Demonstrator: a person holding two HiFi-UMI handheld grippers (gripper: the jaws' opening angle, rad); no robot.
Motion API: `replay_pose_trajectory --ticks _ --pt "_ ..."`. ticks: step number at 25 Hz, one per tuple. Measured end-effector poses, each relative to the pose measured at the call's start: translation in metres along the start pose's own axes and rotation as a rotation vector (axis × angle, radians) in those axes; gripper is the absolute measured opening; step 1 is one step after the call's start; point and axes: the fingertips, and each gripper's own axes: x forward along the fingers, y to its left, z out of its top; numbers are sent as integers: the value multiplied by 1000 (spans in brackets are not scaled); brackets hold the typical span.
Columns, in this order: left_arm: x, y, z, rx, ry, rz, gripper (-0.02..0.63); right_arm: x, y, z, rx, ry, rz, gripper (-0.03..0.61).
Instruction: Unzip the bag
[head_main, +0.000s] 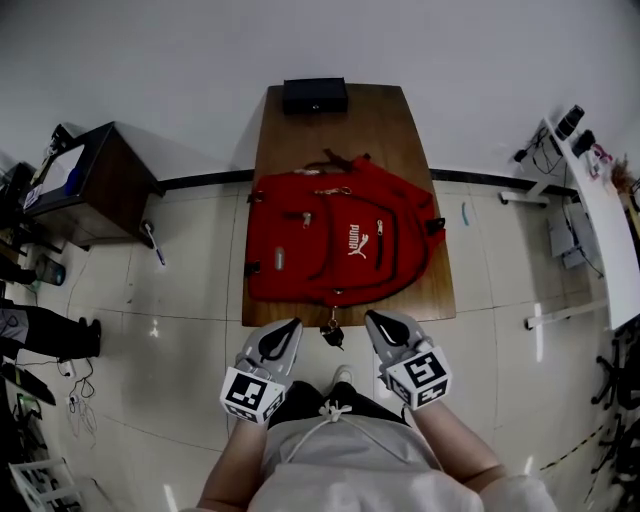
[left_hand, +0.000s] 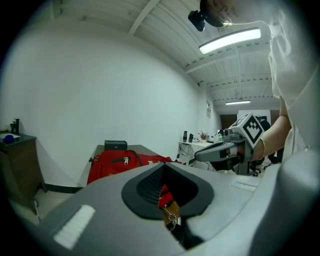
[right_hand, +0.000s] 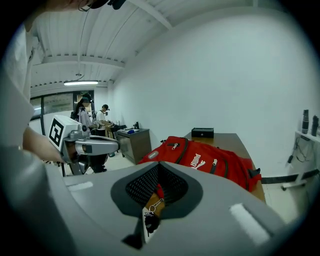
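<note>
Both arms are bent low at 6 o'clock off the brown wooden bench (head_main: 405, 130). The left gripper (head_main: 290, 326) and right gripper (head_main: 371, 319) are angling inward, fingers pressed together, gripping nothing. The red fabric backpack (head_main: 330, 245) is lying flat mid-bench, long axis running 9-to-3, rounded top pointing toward 3.

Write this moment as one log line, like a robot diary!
red backpack: flat on table, untouched | left gripper: jaws shut, empty | right gripper: jaws shut, empty | unzipping: not started
</note>
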Motion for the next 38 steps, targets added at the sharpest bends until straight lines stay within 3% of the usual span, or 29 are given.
replay_pose_trajectory --ticks 7,16,21,27,32,36,38 --pt "19 24 -20 -44 51 -42 6 37 -3 -23 59 84 6 8" --pt "39 49 -34 -36 115 -177 6 71 -5 -59 174 200 -98 8" --pt "56 47 -63 14 179 -258 6 97 8 -100 265 316 -76 68" --pt "82 37 -97 -19 246 -345 6 119 17 -141 297 464 -61 147" --pt "104 26 -114 -5 304 -383 6 129 11 -158 384 460 -86 141" --pt "118 25 -133 -6 374 -380 6 132 8 -165 372 488 -102 124" --pt "123 23 -144 -3 410 -382 6 131 5 -169 338 496 -137 85"
